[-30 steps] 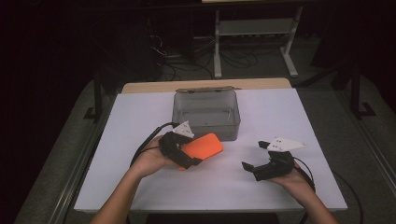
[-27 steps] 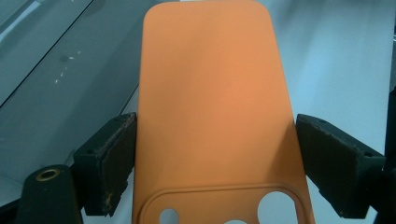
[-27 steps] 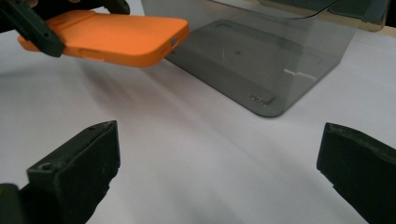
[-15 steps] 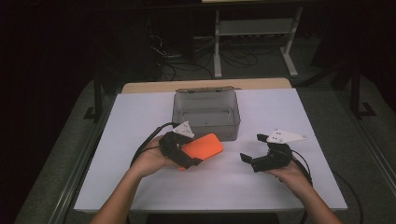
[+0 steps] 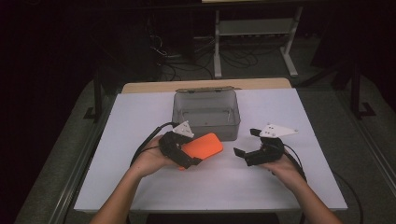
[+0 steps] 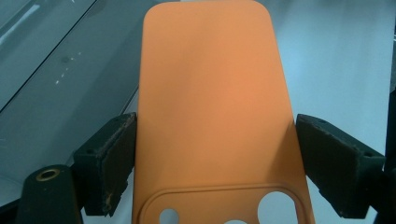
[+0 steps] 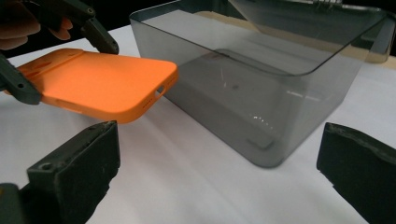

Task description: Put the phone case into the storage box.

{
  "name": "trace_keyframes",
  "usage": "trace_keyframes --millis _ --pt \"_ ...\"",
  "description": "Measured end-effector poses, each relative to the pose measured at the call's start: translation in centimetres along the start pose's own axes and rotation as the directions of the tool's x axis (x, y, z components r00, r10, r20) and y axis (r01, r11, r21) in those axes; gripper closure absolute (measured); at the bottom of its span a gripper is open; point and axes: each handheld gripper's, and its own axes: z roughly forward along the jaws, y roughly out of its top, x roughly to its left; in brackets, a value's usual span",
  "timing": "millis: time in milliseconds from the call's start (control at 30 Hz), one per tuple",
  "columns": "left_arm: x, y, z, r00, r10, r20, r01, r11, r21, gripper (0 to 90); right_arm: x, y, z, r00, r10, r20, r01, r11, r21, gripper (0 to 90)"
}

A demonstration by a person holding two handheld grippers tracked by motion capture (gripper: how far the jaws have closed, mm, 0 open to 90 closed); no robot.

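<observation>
On white table [image 5: 140, 112], left tongs [image 5: 198, 154] clamp orange phone case [image 5: 203, 147]; right tongs [image 5: 245, 142] open nearby.

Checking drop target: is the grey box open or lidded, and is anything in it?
Open and empty. The grey box has its lid tipped up behind it, and its bare floor shows through the top in the high view.
</observation>
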Motion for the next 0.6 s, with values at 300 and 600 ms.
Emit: trace_keyframes --millis 300,600 --pt "0.15 -0.06 0.03 1.0000 0.000 0.004 0.000 1.0000 0.002 15.6 0.34 -0.07 0.44 0.9957 -0.084 0.038 0.083 0.996 0.020 0.0" --pt "0.18 -0.08 0.01 1.0000 0.001 0.003 -0.001 1.0000 0.000 15.6 0.62 -0.35 0.75 0.9873 -0.147 0.061 0.144 0.988 0.055 0.0"
